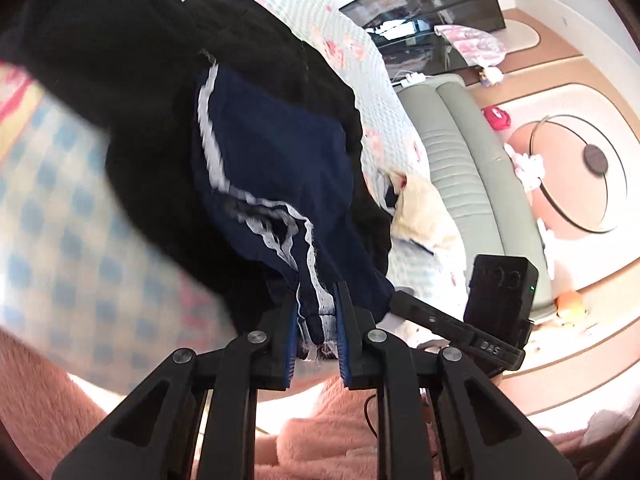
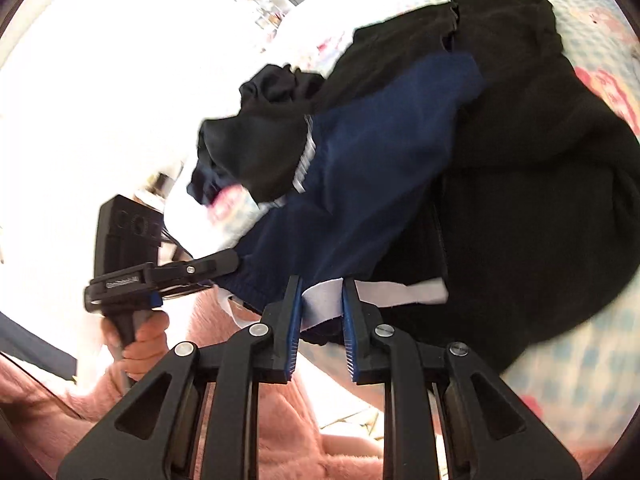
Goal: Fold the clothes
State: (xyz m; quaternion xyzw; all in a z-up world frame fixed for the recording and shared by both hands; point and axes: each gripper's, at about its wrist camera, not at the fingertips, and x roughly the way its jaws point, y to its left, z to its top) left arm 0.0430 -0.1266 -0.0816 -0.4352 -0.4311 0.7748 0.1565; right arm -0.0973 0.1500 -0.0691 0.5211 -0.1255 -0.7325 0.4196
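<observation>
Navy blue shorts with white side stripes hang stretched between both grippers above a bed. My left gripper is shut on the shorts' striped edge. My right gripper is shut on a white-striped part of the same shorts. The right gripper shows in the left wrist view, and the left gripper in the right wrist view, each pinching the navy cloth. A black garment lies spread on the bed under the shorts and also shows in the left wrist view.
The bed has a checked pastel sheet with pink prints. A grey padded headboard or bench runs along the bed, with a dark cabinet beyond. The person wears a fuzzy pink sleeve.
</observation>
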